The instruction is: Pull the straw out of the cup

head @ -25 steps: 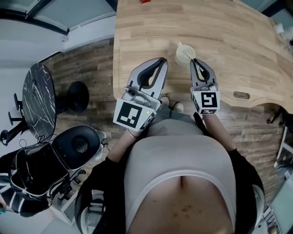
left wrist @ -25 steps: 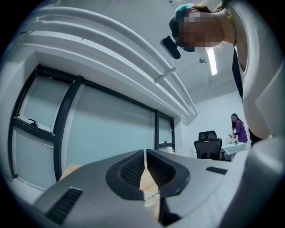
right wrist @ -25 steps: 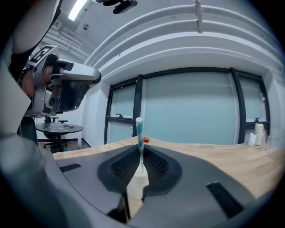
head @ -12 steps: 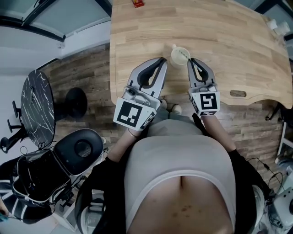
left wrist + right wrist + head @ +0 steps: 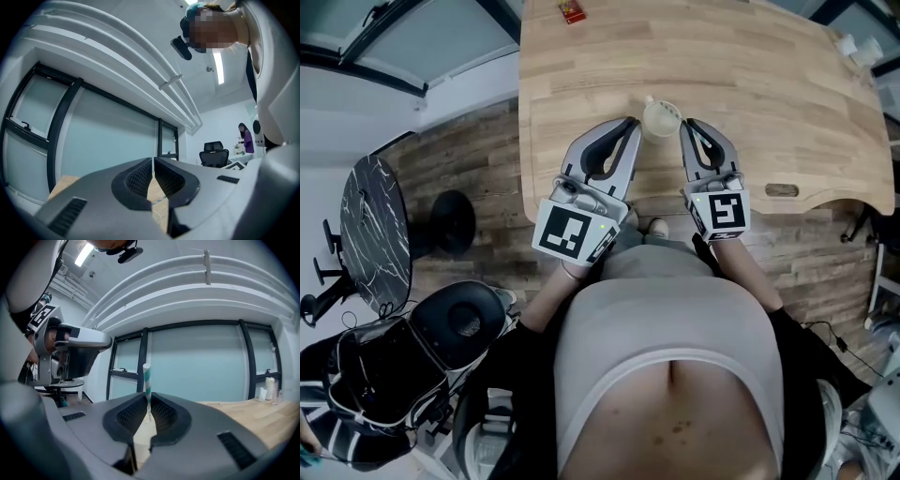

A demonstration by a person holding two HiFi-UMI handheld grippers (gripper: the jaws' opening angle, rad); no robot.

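Note:
A pale paper cup point(image 5: 661, 119) stands near the front edge of the wooden table point(image 5: 750, 84), between the tips of my two grippers. My right gripper point(image 5: 685, 124) is just right of the cup. In the right gripper view it point(image 5: 149, 397) is shut on a white straw with teal stripes point(image 5: 147, 378), which stands upright above the jaws, and the cup point(image 5: 142, 439) shows below them. My left gripper point(image 5: 629, 124) sits just left of the cup. In its own view the left gripper point(image 5: 153, 163) is shut with nothing between the pads.
A small red item point(image 5: 571, 11) lies at the table's far edge, and white items point(image 5: 858, 47) sit at the far right corner. An oval slot point(image 5: 781, 190) is cut near the front edge. A dark round side table point(image 5: 367, 230) and an office chair point(image 5: 455, 323) stand on the floor at left.
The right gripper has risen a little, still shut on the straw. The head view has drifted, so the table and cup sit further left. The left gripper has hardly moved.

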